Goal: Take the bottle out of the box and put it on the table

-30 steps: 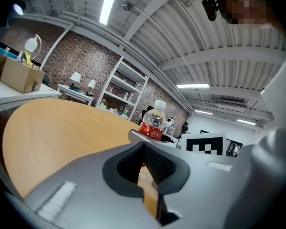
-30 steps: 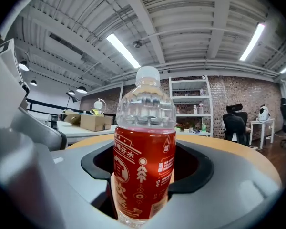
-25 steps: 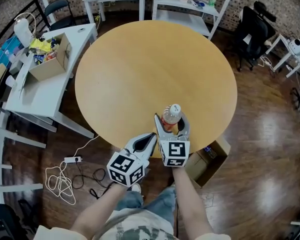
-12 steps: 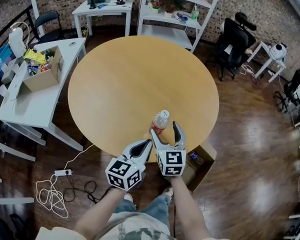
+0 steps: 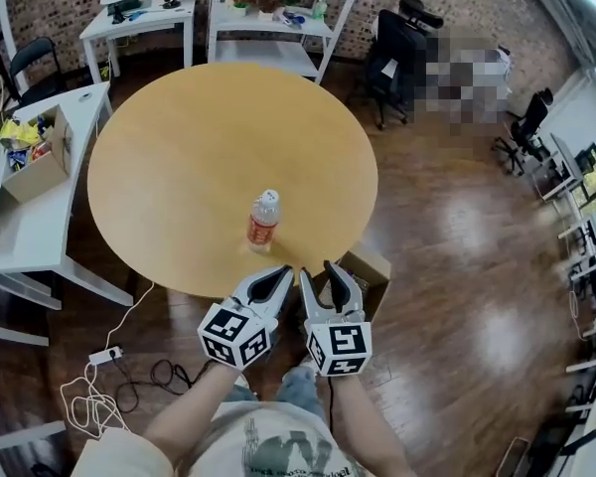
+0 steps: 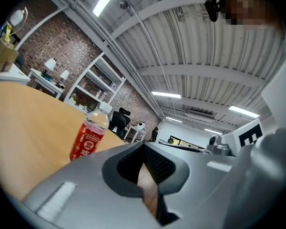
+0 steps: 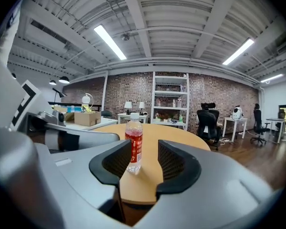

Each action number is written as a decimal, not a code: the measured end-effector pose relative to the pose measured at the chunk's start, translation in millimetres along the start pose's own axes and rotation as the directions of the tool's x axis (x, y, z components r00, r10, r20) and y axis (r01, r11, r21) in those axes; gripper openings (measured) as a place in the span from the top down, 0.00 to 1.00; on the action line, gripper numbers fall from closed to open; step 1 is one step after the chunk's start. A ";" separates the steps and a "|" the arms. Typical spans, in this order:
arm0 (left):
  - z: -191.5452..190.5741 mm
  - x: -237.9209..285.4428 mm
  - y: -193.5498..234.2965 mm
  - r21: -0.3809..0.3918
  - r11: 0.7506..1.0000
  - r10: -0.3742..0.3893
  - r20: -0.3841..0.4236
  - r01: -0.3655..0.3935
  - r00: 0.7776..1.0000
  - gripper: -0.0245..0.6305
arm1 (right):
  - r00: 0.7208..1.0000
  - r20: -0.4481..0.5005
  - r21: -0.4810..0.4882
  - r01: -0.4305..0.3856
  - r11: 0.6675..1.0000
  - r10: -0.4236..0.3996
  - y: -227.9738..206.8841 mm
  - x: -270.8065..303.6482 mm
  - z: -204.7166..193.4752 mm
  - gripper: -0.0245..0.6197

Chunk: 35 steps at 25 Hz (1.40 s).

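Note:
A clear bottle (image 5: 263,221) with a red label and white cap stands upright on the round wooden table (image 5: 179,147), near its front edge. In the right gripper view the bottle (image 7: 134,144) sits beyond the jaws, not between them. My right gripper (image 5: 320,274) hangs just off the table's edge, its jaws apart and closing on nothing (image 7: 138,163). My left gripper (image 5: 281,276) is beside it, fingers together and empty; its own view shows the left gripper (image 6: 145,168) with the bottle (image 6: 88,137) off to the left. The cardboard box (image 5: 363,266) sits on the floor under the table's rim.
A white desk (image 5: 20,217) with a carton of odds and ends (image 5: 35,162) stands at left. White shelving (image 5: 278,18) and an office chair (image 5: 397,38) are behind the table. A power strip and cables (image 5: 94,386) lie on the wooden floor.
My right gripper has let go of the bottle and drawn back towards me. The left gripper has pulled back with it. The bottle stays standing on the table.

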<state>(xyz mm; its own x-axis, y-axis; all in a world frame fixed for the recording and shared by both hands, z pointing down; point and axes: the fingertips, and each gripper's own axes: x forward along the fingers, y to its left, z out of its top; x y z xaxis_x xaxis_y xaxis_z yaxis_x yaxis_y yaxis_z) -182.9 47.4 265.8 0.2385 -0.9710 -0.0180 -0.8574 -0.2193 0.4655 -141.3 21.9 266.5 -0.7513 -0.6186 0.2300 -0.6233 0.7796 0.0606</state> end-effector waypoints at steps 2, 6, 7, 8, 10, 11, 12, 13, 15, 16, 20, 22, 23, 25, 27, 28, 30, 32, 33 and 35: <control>-2.2 4.8 -17.1 -0.008 0.999 -0.048 -0.011 0.048 0.999 0.97 | 1.000 -0.001 0.016 0.028 0.999 -0.028 -3.9 -22.3 1.0 0.74; -3.9 13.2 -60.0 -0.043 0.987 -0.157 -0.025 0.156 0.987 0.97 | 0.996 0.010 0.042 0.092 0.995 -0.093 -17.9 -69.1 10.5 0.94; -1.8 14.7 -69.4 -0.034 0.984 -0.177 -0.023 0.176 0.984 0.97 | 0.994 0.017 0.043 0.107 0.993 -0.108 -20.7 -78.6 14.5 0.96; 0.9 15.6 -77.7 -0.018 0.981 -0.193 -0.020 0.192 0.981 0.97 | 0.992 0.023 0.045 0.120 0.992 -0.121 -22.6 -86.9 18.4 0.96; 5.9 16.0 -92.1 0.029 0.976 -0.217 -0.017 0.218 0.976 0.97 | 0.989 0.032 0.048 0.143 0.989 -0.145 -24.4 -101.0 25.0 0.96; 7.2 15.7 -98.6 0.055 0.972 -0.229 -0.018 0.229 0.973 0.97 | 0.987 0.037 0.052 0.155 0.986 -0.157 -25.1 -107.2 26.7 0.96; 7.7 15.3 -104.9 0.081 0.967 -0.239 -0.023 0.240 0.971 0.97 | 0.984 0.044 0.058 0.167 0.984 -0.170 -26.2 -112.8 27.5 0.96; 7.6 14.7 -110.8 0.105 0.963 -0.249 -0.028 0.250 0.968 0.97 | 0.983 0.048 0.061 0.177 0.982 -0.180 -27.3 -117.7 28.5 0.96; 7.2 12.8 -120.4 0.138 0.955 -0.260 -0.037 0.262 0.965 0.97 | 0.980 0.053 0.063 0.188 0.980 -0.192 -30.2 -125.6 30.3 0.96; 7.2 11.6 -123.9 0.147 0.953 -0.262 -0.040 0.265 0.964 0.97 | 0.979 0.055 0.069 0.194 0.979 -0.198 -32.1 -128.8 30.0 0.96; 5.3 6.7 -128.5 0.160 0.950 -0.263 -0.053 0.268 0.963 0.97 | 0.974 0.062 0.108 0.209 0.972 -0.216 -37.7 -134.9 24.9 0.96; 1.3 4.9 -127.3 0.159 0.951 -0.261 -0.060 0.267 0.964 0.97 | 0.974 0.061 0.111 0.208 0.972 -0.216 -37.6 -135.4 23.7 0.96; -0.3 5.0 -127.3 0.156 0.951 -0.260 -0.062 0.267 0.964 0.97 | 0.974 0.062 0.112 0.209 0.971 -0.217 -38.0 -135.6 23.1 0.96; -2.0 5.9 -129.4 0.151 0.951 -0.263 -0.066 0.270 0.963 0.97 | 0.973 0.065 0.115 0.214 0.970 -0.222 -39.3 -136.7 21.3 0.96; -3.8 5.8 -133.2 0.149 0.949 -0.270 -0.073 0.278 0.960 0.97 | 0.972 0.064 0.112 0.217 0.970 -0.225 -39.4 -138.9 21.3 0.96; -4.2 5.8 -134.6 0.149 0.948 -0.273 -0.076 0.281 0.959 0.97 | 0.972 0.062 0.109 0.218 0.970 -0.225 -39.2 -139.6 22.2 0.96; -4.4 6.1 -136.0 0.149 0.947 -0.276 -0.081 0.285 0.958 0.97 | 0.973 0.057 0.107 0.217 0.970 -0.224 -39.0 -140.0 23.2 0.96; -5.4 6.1 -136.9 0.148 0.947 -0.276 -0.084 0.286 0.958 0.97 | 0.973 0.052 0.116 0.219 0.969 -0.226 -39.6 -141.0 20.7 0.96; -6.2 6.2 -137.4 0.147 0.947 -0.275 -0.085 0.285 0.958 0.97 | 0.973 0.051 0.122 0.220 0.968 -0.227 -40.2 -141.6 18.7 0.96; -8.2 6.6 -138.2 0.146 0.948 -0.274 -0.087 0.285 0.958 0.97 | 0.972 0.048 0.130 0.221 0.967 -0.228 -41.3 -142.8 15.1 0.96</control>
